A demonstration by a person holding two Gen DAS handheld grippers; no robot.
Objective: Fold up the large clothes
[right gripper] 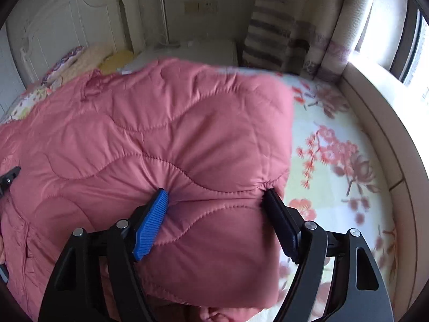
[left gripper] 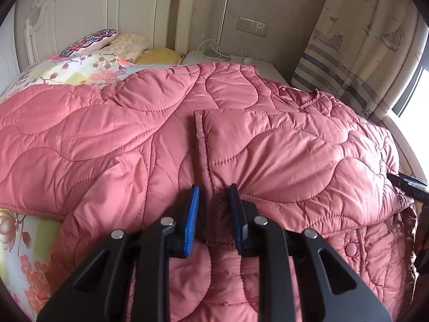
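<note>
Across the centre of both wrist views lies a pink quilted jacket (left gripper: pixel 241 139), spread over a bed with a floral sheet (right gripper: pixel 335 161). Lower centre of the left wrist view: the left gripper (left gripper: pixel 213 196) points down at the jacket, its blue-padded fingers (left gripper: pixel 193 214) a little apart, with a narrow fold of the fabric rising between them; whether the pads press on that fold cannot be told. A sleeve cuff (left gripper: pixel 199 123) lies folded across the jacket body just above this gripper, and a snap button (left gripper: pixel 351 248) shows at lower right. Lower centre of the right wrist view: the right gripper (right gripper: pixel 217 196) stands wide, both pads pressed into a thick, puckered bundle of the jacket. Upper left of both views: a white headboard (left gripper: pixel 107 8) and pillows (left gripper: pixel 107 43). Upper right: a patterned curtain (left gripper: pixel 362 40) beside a window.
</note>
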